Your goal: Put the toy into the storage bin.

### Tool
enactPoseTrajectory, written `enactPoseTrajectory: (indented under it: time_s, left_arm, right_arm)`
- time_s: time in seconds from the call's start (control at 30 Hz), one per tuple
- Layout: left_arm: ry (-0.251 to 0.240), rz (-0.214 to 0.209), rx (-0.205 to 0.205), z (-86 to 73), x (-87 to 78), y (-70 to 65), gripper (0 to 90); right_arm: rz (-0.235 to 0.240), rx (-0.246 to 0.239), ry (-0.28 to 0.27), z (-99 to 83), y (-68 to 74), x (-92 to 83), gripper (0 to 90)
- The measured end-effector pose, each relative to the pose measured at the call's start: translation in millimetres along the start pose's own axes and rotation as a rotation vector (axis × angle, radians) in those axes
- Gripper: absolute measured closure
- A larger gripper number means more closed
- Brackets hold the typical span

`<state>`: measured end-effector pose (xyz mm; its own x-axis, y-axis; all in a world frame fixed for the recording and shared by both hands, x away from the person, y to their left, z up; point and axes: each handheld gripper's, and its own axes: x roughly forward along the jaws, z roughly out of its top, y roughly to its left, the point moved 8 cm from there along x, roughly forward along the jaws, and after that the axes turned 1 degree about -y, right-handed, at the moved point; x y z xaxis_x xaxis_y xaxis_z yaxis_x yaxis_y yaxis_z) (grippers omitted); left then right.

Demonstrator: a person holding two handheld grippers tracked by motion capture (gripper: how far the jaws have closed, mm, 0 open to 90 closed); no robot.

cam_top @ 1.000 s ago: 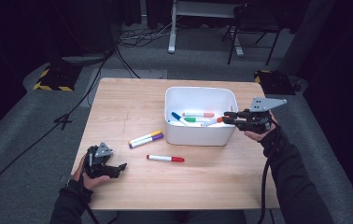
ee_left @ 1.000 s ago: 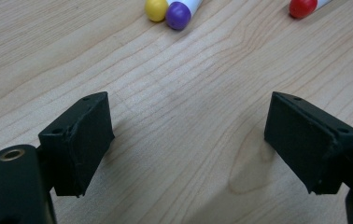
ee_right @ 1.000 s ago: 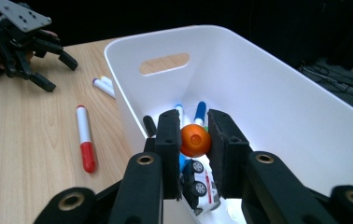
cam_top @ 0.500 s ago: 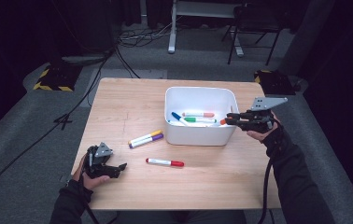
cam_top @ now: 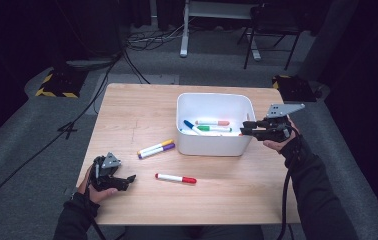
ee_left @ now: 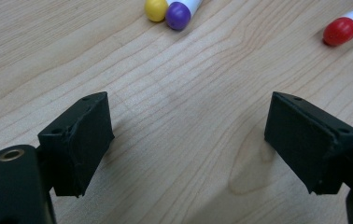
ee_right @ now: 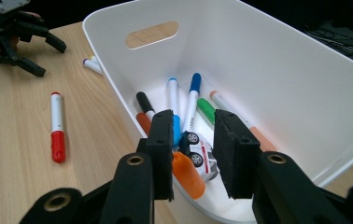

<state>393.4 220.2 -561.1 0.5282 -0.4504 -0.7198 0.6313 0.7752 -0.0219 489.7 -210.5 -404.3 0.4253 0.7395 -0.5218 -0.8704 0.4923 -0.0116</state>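
The right gripper [cam_top: 247,129] hangs over the right rim of the white plastic bin [cam_top: 212,145], its black jaws pointing left into it. They have just been opening and now stand a little apart with nothing pinched between them. Seen through that gap in the right gripper view, a small white toy car [ee_right: 199,150] and an orange-capped marker [ee_right: 188,173] lie on the bin's floor, just below and beyond the jaw tips, free of the pads. Blue [ee_right: 191,100], green [ee_right: 205,109], black [ee_right: 144,102] and salmon-capped markers lie farther in.

The left gripper [cam_top: 127,180] rests in the person's hand at the near left corner of the light wooden table [cam_top: 132,107], released, jaws spread wide over bare wood. A red-capped marker [cam_top: 176,178] lies just right of it; a yellow-capped and a purple-capped marker [cam_top: 156,149] lie side by side farther off, left of the bin.
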Motion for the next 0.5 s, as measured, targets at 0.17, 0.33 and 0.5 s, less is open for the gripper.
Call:
enactPoseTrajectory:
  time_s: [0.17, 0.33, 0.5]
  left_arm:
    - [-0.004, 0.003, 0.011, 0.3, -0.2, -1.2, 15.7]
    - [-0.006, -0.029, 0.06, -0.3, -1.1, -9.5, 17.6]
    - [0.002, -0.097, 0.109, -0.4, -1.5, -26.4, 20.1]
  right_arm:
    - [-0.015, 0.009, -0.025, 0.4, 0.9, -4.3, 61.0]
    - [-0.017, -0.018, -0.054, 0.8, 10.1, -12.1, 52.7]
    - [-0.05, -0.054, -0.087, -1.7, 17.6, -24.6, 44.8]
